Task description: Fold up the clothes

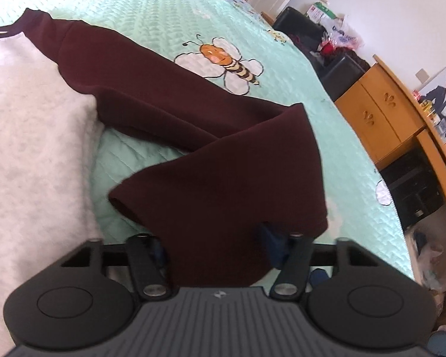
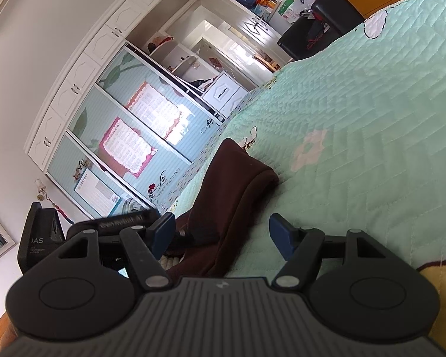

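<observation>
The maroon sleeve (image 1: 223, 178) of a grey-bodied sweatshirt (image 1: 29, 136) is seen lying across the mint quilted bedspread (image 1: 169, 15), its cuff end lifted and clamped between the blue pads of the left gripper (image 1: 220, 247). The right gripper (image 2: 221, 235) is held wide apart, unclamped, with maroon fabric (image 2: 232, 187) lying between its pads (image 2: 279, 235) near the bedspread's edge.
</observation>
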Demonstrator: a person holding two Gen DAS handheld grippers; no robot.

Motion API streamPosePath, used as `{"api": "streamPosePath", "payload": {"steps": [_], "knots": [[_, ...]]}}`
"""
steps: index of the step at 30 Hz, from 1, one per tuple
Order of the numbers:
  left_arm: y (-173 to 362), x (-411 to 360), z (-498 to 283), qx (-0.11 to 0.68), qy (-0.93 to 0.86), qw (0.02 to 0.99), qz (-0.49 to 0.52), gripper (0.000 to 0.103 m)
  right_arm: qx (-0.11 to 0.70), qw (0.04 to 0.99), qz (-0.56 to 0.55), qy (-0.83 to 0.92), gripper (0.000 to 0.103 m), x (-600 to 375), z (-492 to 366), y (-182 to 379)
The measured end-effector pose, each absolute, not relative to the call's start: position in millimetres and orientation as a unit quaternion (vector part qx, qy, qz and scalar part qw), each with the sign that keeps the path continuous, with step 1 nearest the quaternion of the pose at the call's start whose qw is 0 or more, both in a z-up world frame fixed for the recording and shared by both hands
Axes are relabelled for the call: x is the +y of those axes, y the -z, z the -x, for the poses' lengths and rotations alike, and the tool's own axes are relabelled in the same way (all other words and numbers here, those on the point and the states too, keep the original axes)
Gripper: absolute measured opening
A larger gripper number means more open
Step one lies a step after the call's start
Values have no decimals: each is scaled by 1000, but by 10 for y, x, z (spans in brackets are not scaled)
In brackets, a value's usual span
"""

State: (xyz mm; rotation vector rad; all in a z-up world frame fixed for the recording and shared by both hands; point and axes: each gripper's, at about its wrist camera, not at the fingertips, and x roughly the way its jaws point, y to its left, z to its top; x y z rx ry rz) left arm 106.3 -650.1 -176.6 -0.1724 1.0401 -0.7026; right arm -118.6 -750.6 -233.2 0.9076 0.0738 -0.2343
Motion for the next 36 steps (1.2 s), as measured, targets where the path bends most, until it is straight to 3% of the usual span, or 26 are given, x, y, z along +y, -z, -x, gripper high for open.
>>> {"api": "streamPosePath", "payload": {"steps": [2, 5, 23, 36], "knots": [[1770, -6468, -1107, 490, 324, 806, 73, 30, 35, 891, -438, 113, 71, -7505, 1187, 2337], [1788, -6427, -1167, 496, 326, 802, 72, 21, 35, 891, -438, 113, 71, -7515, 1182, 2339], [1702, -6564, -1053, 461, 340, 820, -9, 15, 29, 888, -445, 108, 71, -7561, 1166, 2372], [1359, -6519, -958, 422, 337, 841, -45, 13, 32, 889, -444, 110, 71, -7581, 1149, 2372]]}}
